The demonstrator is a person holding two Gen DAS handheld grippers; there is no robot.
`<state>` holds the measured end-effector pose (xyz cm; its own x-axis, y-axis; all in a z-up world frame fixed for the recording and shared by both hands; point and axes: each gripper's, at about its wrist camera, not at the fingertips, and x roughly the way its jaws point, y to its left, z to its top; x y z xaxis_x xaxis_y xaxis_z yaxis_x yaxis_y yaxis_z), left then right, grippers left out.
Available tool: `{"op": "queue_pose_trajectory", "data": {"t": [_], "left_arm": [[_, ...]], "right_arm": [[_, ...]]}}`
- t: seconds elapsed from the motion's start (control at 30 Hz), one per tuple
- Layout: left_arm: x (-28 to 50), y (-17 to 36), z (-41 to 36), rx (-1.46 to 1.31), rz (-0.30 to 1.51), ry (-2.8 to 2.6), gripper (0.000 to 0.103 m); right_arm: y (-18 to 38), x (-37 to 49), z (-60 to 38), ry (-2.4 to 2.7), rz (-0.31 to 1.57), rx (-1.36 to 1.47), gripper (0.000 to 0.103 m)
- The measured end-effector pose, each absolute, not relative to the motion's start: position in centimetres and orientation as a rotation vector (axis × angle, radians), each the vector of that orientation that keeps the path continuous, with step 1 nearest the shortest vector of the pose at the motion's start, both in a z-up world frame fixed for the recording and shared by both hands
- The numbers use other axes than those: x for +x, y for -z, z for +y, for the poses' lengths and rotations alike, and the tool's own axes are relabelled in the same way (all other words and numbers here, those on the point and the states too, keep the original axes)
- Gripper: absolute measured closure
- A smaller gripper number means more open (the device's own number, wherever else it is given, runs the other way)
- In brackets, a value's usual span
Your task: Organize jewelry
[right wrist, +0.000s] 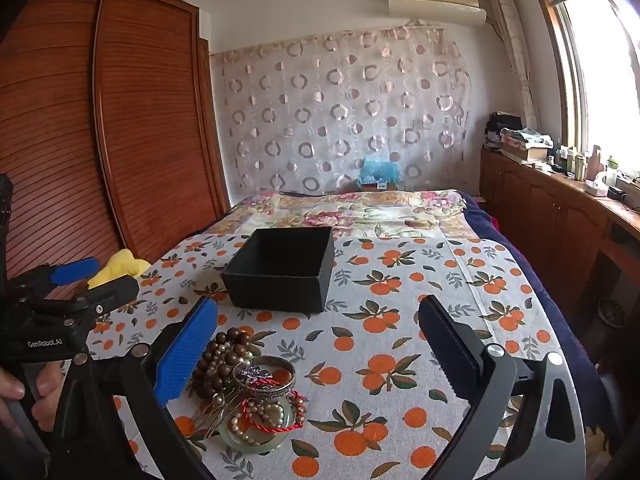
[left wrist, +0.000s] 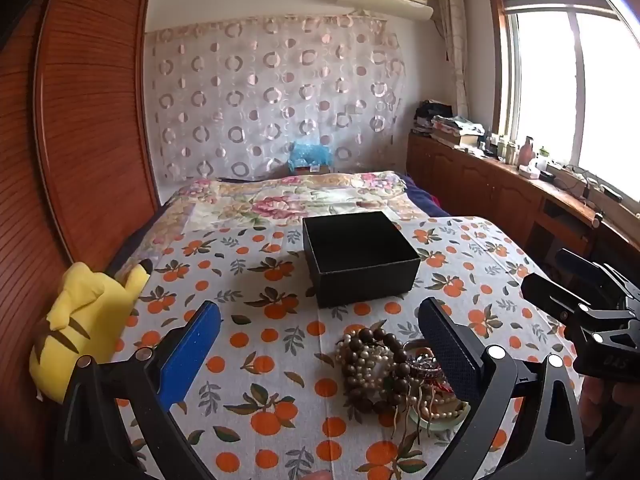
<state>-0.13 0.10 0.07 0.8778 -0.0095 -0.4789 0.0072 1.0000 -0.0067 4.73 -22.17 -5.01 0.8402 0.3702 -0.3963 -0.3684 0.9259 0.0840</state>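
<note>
A pile of jewelry (left wrist: 394,376) lies on the orange-print cloth: brown wooden beads, pearl strands, bangles, a red cord bracelet and a pale green ring dish. In the right wrist view the jewelry pile (right wrist: 250,392) sits by the blue finger. An open empty black box (left wrist: 360,258) stands just beyond it; it also shows in the right wrist view (right wrist: 282,274). My left gripper (left wrist: 320,332) is open, above the cloth left of the pile. My right gripper (right wrist: 318,332) is open, right of the pile. Each gripper shows in the other's view, the right gripper (left wrist: 560,280) and the left gripper (right wrist: 96,278).
A yellow plush toy (left wrist: 86,320) sits at the cloth's left edge by the wooden wardrobe (left wrist: 80,128). A floral bedspread (left wrist: 288,196) lies behind the box. A cluttered wooden cabinet (left wrist: 500,176) runs under the window on the right.
</note>
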Motion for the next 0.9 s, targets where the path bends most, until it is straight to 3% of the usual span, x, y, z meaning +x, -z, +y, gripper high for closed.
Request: {"op": "queue_pose_trajectory", "data": {"t": [0.9], "left_arm": [[-0.07, -0.21, -0.06, -0.002, 0.503, 0.003, 0.007]], "right_arm": [[4.8, 4.71, -22.19, -0.392, 0.426, 0.017, 0.003]]}}
